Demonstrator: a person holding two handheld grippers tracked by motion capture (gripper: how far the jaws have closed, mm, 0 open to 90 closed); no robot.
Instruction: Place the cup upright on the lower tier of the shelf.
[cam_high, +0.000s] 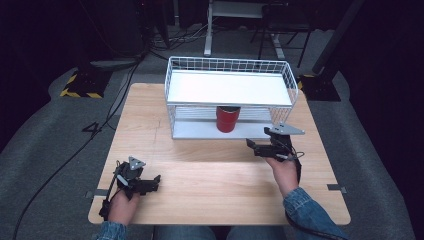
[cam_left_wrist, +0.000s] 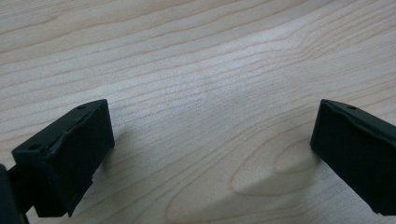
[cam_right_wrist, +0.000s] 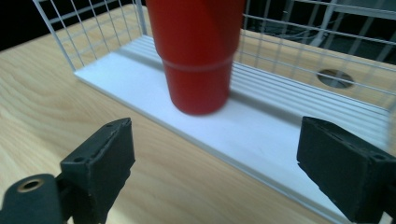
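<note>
The white wire two-tier rack (cam_high: 230, 95) stands at the far edge of the light wooden table (cam_high: 215, 175), its near side open. A red plastic cup (cam_high: 227, 119) blocks the lower shelf's middle; wire walls close its ends and back. The table's near half lies free.

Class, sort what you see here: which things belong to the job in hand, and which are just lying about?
Part of the job:
- red cup on the lower shelf of the white wire rack
- right gripper, jaws open, facing the cup
- left gripper, jaws open, over bare table

Just lying about:
- cables on the floor
- yellow-and-black striped base
</note>
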